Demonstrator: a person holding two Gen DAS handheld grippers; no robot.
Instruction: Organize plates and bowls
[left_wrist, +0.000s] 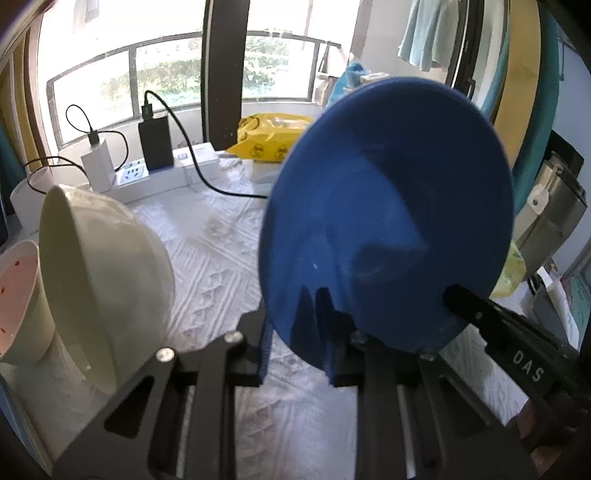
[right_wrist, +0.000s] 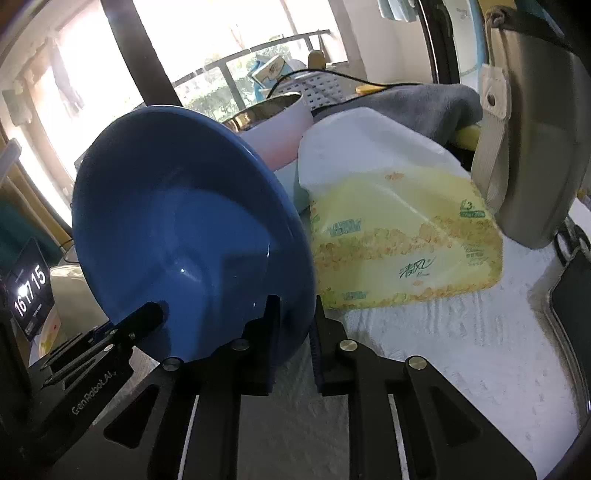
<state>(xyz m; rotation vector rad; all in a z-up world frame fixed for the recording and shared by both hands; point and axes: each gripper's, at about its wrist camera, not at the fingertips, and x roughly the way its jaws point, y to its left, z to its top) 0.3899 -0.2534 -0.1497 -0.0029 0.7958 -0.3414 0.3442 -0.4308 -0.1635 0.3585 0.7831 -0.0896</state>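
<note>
While both claws pinch its rim, blue plate (left_wrist: 388, 206) tilted upright, left claw (left_wrist: 301, 332), right claw (right_wrist: 295, 332), seemingly gripping.

A: The plate (left_wrist: 388, 221) hides much of the room behind it in the left view, and its lower rim hides part of the gripper (left_wrist: 299, 332) fingers.

B: The pink-lined bowl (left_wrist: 18, 302) is cut by the left edge, and the white bowl (left_wrist: 107, 280) covers part of it.

A: In the right view the pot (right_wrist: 273, 125) is half hidden. The clock (right_wrist: 29, 284) is cropped, its small print unreadable.
</note>
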